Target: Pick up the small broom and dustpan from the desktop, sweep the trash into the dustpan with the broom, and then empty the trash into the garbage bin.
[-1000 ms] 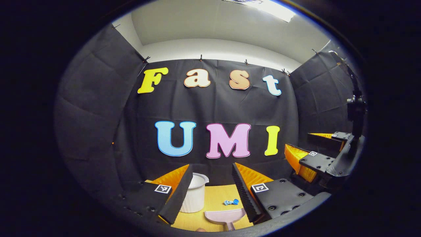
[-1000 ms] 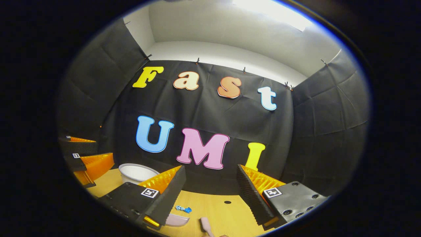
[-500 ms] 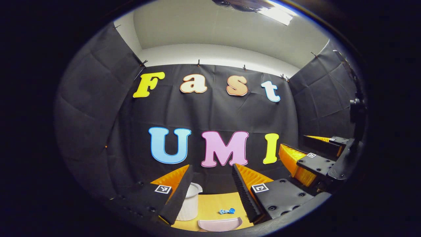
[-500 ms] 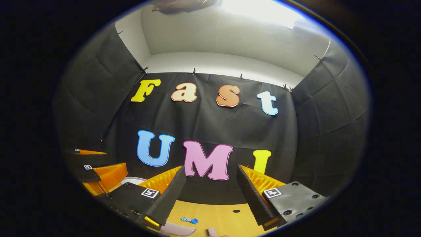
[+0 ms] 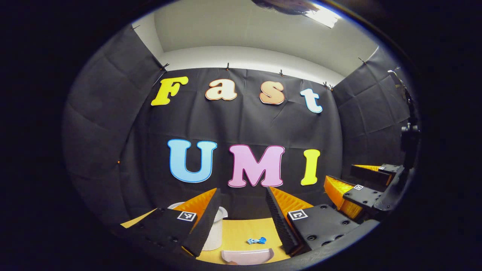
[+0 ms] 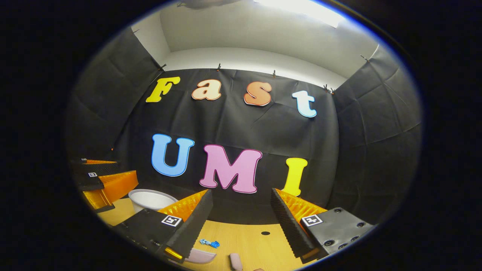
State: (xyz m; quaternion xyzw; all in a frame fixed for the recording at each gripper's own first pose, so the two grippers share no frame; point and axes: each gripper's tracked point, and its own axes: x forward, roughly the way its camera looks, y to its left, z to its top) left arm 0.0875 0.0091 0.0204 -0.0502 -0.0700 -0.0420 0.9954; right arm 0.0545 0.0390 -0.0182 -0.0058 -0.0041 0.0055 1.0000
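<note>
On the yellow-wood table (image 5: 241, 227), the pale pink dustpan (image 5: 246, 256) lies nearest me, under my left gripper (image 5: 243, 189), which is open and holds nothing. A crumpled blue scrap of trash (image 5: 257, 240) lies just beyond the pan. In the right gripper view the dustpan (image 6: 199, 256) is partly hidden behind my left finger, with the blue trash (image 6: 209, 243) beside it. The pink end of the broom (image 6: 235, 261) pokes in at the bottom edge. My right gripper (image 6: 241, 191) is open and empty above them.
A white ribbed bin (image 5: 215, 230) stands at the back left of the table, also seen as the bin (image 6: 150, 198) in the right gripper view. The right gripper (image 5: 339, 174) hovers at the right, the left gripper (image 6: 113, 171) at the left. A small dark hole (image 6: 265, 233) marks the tabletop.
Both views tipped upward, then dipped a little, so less of the table shows. The dustpan's handle has slid out of the left gripper view. Both grippers stayed open.
</note>
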